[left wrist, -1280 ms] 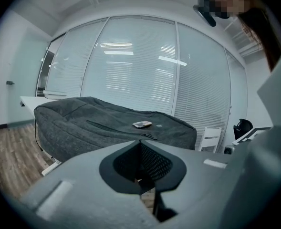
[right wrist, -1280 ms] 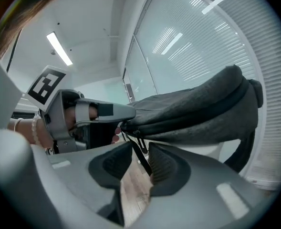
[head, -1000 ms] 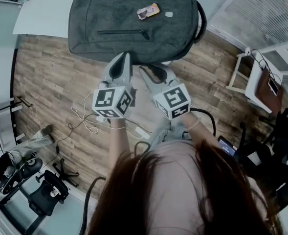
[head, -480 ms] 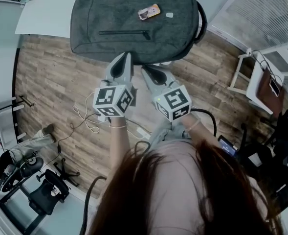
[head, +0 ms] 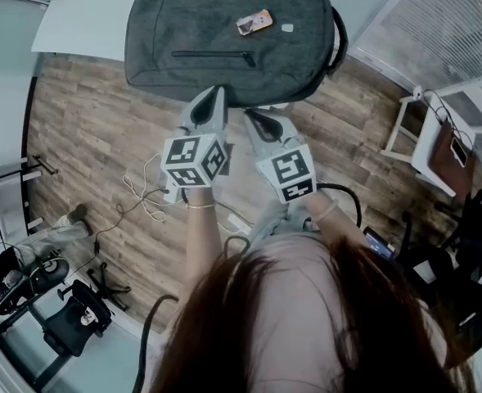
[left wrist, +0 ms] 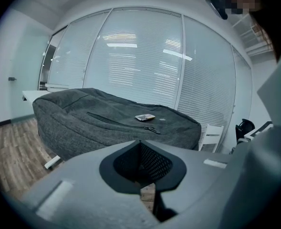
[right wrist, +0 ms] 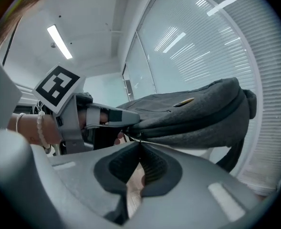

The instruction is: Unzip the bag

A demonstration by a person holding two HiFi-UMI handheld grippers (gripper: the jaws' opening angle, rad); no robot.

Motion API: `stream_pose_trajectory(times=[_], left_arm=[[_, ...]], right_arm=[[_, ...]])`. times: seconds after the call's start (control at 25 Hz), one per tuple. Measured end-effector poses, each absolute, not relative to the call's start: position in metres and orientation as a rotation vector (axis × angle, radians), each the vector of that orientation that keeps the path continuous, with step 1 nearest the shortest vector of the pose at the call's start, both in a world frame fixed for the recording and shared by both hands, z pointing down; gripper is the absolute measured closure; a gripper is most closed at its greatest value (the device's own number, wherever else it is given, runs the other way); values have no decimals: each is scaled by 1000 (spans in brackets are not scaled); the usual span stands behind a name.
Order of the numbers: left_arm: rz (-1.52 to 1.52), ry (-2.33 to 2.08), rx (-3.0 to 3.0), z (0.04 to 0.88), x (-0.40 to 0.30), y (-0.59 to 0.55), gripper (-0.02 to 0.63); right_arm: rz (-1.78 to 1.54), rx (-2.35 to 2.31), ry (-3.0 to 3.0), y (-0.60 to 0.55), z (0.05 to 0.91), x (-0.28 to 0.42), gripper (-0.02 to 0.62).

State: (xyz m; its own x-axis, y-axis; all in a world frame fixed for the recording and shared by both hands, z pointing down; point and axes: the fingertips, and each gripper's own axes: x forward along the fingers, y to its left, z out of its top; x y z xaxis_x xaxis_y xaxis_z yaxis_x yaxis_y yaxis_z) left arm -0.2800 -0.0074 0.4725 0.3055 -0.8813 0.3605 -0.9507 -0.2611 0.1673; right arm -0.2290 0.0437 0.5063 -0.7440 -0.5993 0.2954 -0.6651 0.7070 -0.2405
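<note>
Bag (head: 224, 31): dark heathered grey, with a black zip (head: 212, 54). On the bag, an orange-and-pale card (head: 254, 22). Under the bag, a white counter (head: 85, 15). Beside the bag, a brown wood-grain floor (head: 85, 129). Left gripper (head: 217, 91) and right gripper (head: 249, 115): pale grey, with black-and-white square markers.

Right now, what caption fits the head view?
Both shut, the left gripper and right gripper at the near edge of the grey backpack.

pale grey left gripper (head: 218, 97) and right gripper (head: 253, 119), black ribbed jaw pads (left wrist: 152, 165), white cubes (head: 193, 160) with black square markers, thin bracelet (right wrist: 40, 128), black cable (head: 349, 193), long reddish-brown hair (head: 224, 334), pale top (head: 298, 301)
</note>
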Motion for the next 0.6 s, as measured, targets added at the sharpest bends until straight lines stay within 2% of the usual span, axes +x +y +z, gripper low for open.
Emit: stream_pose_trajectory(times=[0.6], left_arm=[[310,-1660,2199,475,-280,-8,597]], right_arm=[[391,1098,-2608,42,501,-197,584]])
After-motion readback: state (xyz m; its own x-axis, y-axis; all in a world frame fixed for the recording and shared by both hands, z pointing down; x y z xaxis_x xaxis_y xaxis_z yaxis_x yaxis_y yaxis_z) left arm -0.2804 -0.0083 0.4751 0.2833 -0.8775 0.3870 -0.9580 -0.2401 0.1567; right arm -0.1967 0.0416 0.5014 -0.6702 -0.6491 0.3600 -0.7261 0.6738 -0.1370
